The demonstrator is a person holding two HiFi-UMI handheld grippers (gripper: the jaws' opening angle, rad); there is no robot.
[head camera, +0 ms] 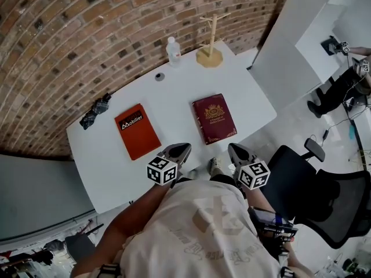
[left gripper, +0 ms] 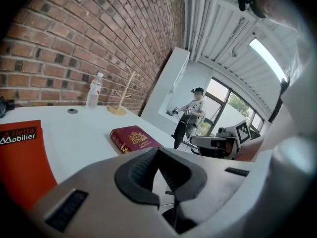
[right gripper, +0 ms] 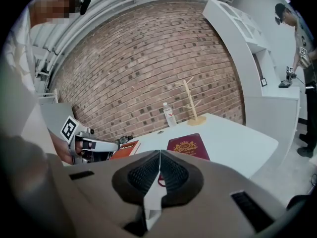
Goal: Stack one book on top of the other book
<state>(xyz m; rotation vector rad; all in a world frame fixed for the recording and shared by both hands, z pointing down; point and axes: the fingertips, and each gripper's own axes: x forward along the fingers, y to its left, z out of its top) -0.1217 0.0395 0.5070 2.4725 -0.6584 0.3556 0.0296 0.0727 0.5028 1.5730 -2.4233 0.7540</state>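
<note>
Head view: orange book [head camera: 137, 131] left, maroon book [head camera: 214, 118] right, both flat on table [head camera: 174, 94], well apart — nothing stacked yet. Left gripper [head camera: 178, 152] & right gripper [head camera: 237, 153] at near edge, jaws pressed together, holding nothing — whole task left.

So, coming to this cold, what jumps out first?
Two books lie apart on the white table: an orange book on the left, a maroon book on the right. Nearer the person, the left gripper and right gripper hover by the near edge, both shut and empty.
</note>
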